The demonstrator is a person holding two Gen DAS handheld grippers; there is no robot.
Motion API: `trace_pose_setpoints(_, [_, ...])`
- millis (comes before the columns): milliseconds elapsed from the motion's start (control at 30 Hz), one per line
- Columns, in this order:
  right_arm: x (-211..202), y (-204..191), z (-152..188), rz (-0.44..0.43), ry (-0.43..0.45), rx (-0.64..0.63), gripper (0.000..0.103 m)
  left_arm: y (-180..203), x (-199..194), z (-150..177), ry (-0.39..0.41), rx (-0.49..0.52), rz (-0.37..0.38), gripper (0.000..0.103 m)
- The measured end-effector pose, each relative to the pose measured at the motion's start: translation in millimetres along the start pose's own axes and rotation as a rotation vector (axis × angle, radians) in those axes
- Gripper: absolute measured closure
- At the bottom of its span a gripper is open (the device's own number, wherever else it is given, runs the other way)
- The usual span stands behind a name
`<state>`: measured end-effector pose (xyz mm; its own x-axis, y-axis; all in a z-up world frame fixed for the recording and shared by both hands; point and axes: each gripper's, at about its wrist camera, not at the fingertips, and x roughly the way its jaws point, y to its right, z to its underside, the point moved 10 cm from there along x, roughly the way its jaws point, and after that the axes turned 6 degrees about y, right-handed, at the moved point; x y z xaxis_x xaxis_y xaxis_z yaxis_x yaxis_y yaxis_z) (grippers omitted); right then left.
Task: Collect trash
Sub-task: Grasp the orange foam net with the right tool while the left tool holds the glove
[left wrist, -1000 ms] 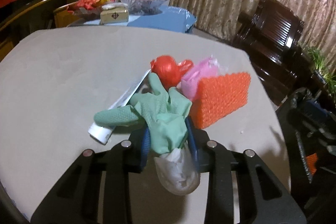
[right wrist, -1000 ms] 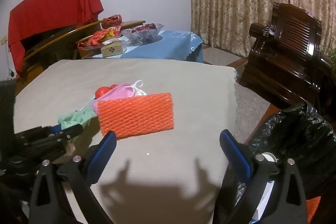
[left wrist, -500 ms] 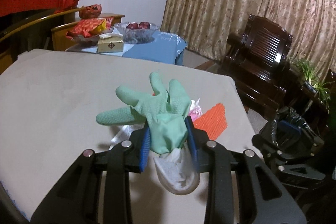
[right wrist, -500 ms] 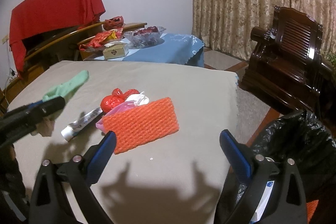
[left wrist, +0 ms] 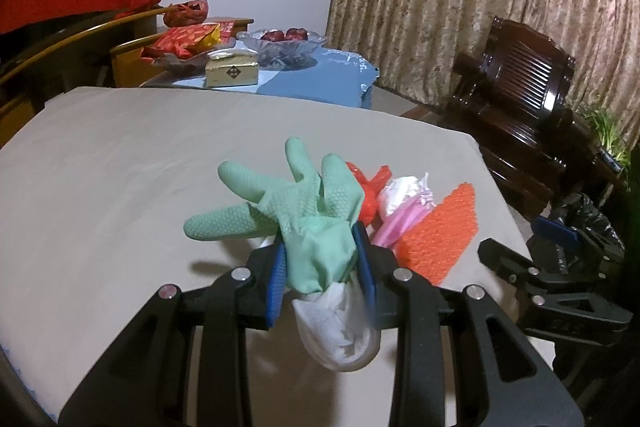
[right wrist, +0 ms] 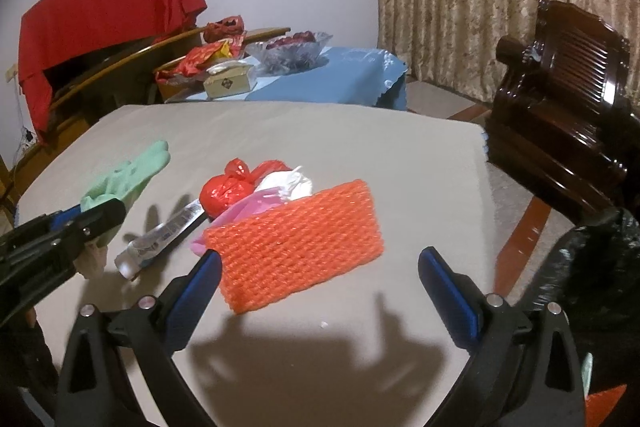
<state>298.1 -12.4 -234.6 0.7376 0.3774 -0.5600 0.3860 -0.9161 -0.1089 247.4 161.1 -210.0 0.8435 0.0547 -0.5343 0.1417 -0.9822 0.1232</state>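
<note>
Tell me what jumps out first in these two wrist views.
The mint-green rubber glove clamped in the left tool, fingers splayed above the grey table. Next, the orange foam net sleeve lying just ahead of the open right tool, with a knotted red plastic bag behind it and a black trash bag off the table's right edge.

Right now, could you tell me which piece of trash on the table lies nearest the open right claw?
The orange foam net, lying flat just ahead of the right claw. The red bag, pink bag and tube lie farther back.
</note>
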Motion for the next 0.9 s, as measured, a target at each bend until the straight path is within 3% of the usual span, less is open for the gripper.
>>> trace_pose_setpoints(233, [28, -18, 15, -0.024, -0.064, -0.013, 0.006, -7, 5, 1, -0.004, -0.011, -0.003, 0.073])
trace_pose_setpoints(533, [54, -14, 32, -0.026, -0.134, 0.01, 0.007, -17, 11, 3, -0.01, -0.02, -0.004, 0.073])
trace_pose_setpoints(733, [59, -20, 37, -0.068, -0.163, 0.012, 0.026, -17, 13, 2, -0.01, -0.015, -0.001, 0.073])
trace_pose_setpoints(800, [59, -25, 35, -0.094, -0.162, 0.008, 0.044, -15, 14, 3, -0.011, -0.012, 0.0, 0.073])
trace_pose_setpoints(833, [59, -27, 36, -0.105, -0.163, 0.006, 0.047, -15, 15, 3, -0.012, -0.012, 0.0, 0.073])
trace_pose_setpoints(900, [57, -33, 36, -0.139, -0.167, 0.005, 0.063, -14, 15, 3, -0.013, -0.011, 0.001, 0.073])
